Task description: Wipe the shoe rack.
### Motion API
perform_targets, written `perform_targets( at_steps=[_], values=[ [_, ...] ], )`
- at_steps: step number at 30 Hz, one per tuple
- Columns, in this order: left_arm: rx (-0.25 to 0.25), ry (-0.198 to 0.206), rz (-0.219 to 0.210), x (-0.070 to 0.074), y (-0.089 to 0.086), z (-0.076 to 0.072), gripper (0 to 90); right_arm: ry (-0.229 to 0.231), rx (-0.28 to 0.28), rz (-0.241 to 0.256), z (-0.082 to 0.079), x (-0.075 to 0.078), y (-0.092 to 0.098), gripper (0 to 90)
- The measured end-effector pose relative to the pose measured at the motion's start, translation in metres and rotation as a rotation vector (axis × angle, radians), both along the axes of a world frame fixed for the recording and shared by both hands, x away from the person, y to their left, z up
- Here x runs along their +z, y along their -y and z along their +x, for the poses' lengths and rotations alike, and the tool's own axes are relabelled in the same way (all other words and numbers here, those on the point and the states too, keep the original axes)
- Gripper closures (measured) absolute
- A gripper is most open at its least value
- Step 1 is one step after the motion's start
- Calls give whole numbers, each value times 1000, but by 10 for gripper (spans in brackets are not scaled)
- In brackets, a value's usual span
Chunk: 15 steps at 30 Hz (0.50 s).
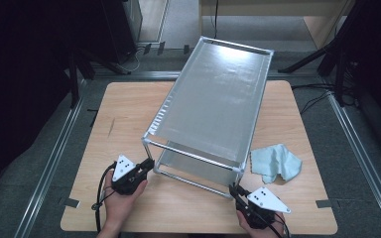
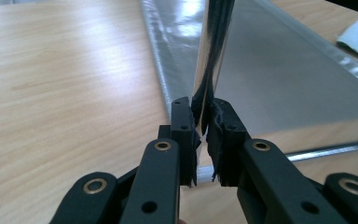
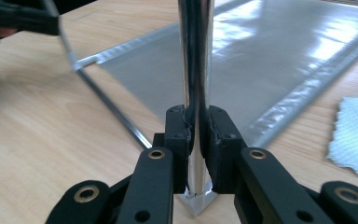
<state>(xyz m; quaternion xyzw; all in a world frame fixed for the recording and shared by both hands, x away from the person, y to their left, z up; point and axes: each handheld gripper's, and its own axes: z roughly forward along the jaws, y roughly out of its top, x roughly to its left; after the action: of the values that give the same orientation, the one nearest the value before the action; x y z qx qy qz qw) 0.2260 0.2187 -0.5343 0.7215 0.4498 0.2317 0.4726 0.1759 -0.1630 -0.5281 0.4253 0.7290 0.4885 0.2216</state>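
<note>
Metal rack (image 1: 213,104) is standing on the wooden table (image 1: 129,109), its long axis running away from the person and leaning slightly right; short near end facing the hands. Left gripper (image 1: 146,166) is pinching the near-left upright post (image 2: 209,70), jaws closed onto it. Right gripper (image 1: 235,191) is clamping the near-right post (image 3: 196,56) low down. Light blue cloth (image 1: 275,162) is lying just right of the rack.

A light wooden table (image 1: 124,114) occupies the centre of the high view. A two-tier metal shelf rack (image 1: 213,106) is set on it, from lower centre towards the top. A pale blue cloth (image 1: 275,163) lies lower right, just beside the rack.
</note>
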Motion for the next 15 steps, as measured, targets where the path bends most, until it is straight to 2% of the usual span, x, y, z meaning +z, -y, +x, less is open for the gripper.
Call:
perform_targets(
  at_steps=[4,7,12,15],
  values=[
    [-23,-4,-4,0,2,-18,810,-2,-37,-8,12,1,6,803],
    [-61,-1,3,-1,4,-31,812,-5,-62,-8,23,2,11,803],
    [-126,-11,-11,-1,12,-52,808,-13,-96,-1,41,3,20,801],
    [-146,-11,-18,-2,16,-62,808,-17,-106,9,50,2,22,798]
  ],
)
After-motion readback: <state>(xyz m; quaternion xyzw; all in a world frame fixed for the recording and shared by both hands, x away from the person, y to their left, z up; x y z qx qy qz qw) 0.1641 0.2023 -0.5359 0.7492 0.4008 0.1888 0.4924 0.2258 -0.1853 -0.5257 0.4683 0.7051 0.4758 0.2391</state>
